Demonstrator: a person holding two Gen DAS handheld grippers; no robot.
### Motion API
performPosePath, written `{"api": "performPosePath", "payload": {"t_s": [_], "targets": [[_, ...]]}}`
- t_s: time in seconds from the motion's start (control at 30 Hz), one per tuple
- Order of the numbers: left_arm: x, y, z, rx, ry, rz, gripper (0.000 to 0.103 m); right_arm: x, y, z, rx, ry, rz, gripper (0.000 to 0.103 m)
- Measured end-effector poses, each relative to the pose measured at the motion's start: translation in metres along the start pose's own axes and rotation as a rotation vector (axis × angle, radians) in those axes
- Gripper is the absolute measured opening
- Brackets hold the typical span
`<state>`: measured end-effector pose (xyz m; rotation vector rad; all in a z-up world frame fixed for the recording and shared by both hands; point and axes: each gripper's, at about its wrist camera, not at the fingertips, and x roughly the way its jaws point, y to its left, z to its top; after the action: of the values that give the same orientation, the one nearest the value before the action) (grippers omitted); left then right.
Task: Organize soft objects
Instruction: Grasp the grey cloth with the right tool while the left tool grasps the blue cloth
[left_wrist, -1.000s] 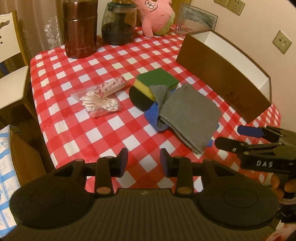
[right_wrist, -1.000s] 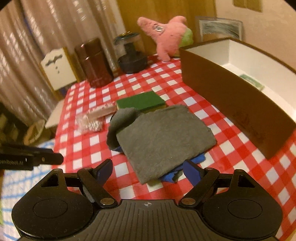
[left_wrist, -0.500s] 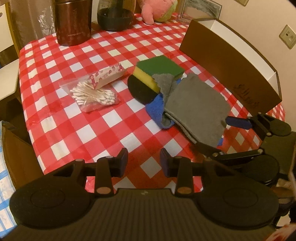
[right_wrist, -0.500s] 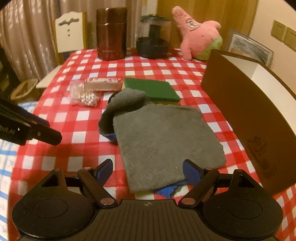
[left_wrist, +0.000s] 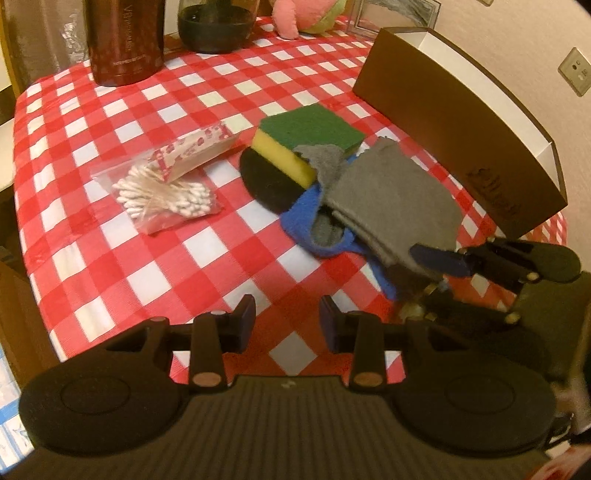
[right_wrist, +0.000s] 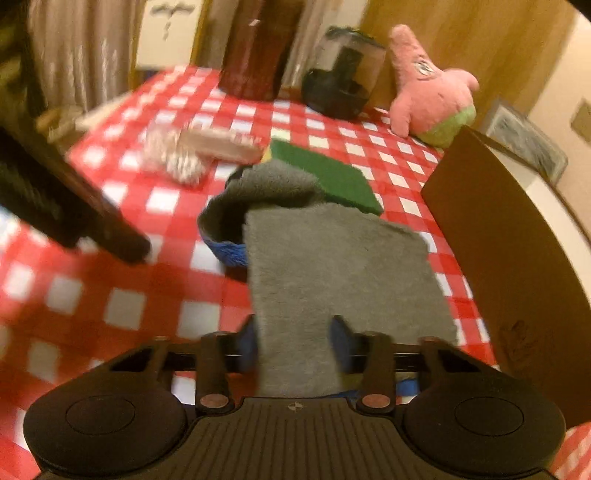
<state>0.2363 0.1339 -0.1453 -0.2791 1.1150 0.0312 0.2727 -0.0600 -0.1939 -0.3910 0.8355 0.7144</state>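
- Table (left_wrist: 110, 258): covered with a red-and-white check cloth; it carries every item below.
- Box (left_wrist: 461, 122): brown, open-topped, white inside, standing at the far right of the table, just beside the cloth pile. Judged the likely destination for the soft items.
- Grey cloth (right_wrist: 332, 266): folded flat at centre right, lying on a blue cloth (left_wrist: 299, 218) whose edge shows at its left and near sides. Its far left corner laps against the sponge. Judged light, limp and non-fragile; it will drape and may unfold when lifted. Grip the near edge through all folded layers; the blue cloth beneath may come up with it.
- Plush (right_wrist: 428, 99): pink, at the far edge of the table, well apart from the pile. Soft, light.
- Sponge (left_wrist: 306, 144): green over yellow, resting partly on a dark round pad, left of the grey cloth. Compressible; grip across its sides.
- Swab bag (left_wrist: 166, 188): clear, left of the sponge. Slippery film.
- Right tongs (right_wrist: 293, 341): apart, straddling the near edge of the grey cloth, one finger on each side; the frame is blurred, and the cloth is not yet pinched.
- Left tongs (left_wrist: 288, 321): apart, holding nothing, above bare table near the pile.
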Motion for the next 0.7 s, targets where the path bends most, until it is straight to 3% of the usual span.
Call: {"api": "performPosePath", "payload": {"t_s": [0.2,0.53,0.7], "targets": [[0.007,-0.006,0.01,-0.012,-0.022,-0.051,0.035,-0.028,-0.056,0.011,0.392,-0.072,0.131,0.01],[0.027,-0.015,0.031,-0.022,-0.066,-0.064,0.036,-0.047,-0.097,0.014,0.548,-0.119,0.093,0.006],[0.038,-0.022,0.037,0.002,-0.075,-0.03,0.034,-0.056,-0.124,0.003,0.628,-0.127,0.061,0.005]]}}
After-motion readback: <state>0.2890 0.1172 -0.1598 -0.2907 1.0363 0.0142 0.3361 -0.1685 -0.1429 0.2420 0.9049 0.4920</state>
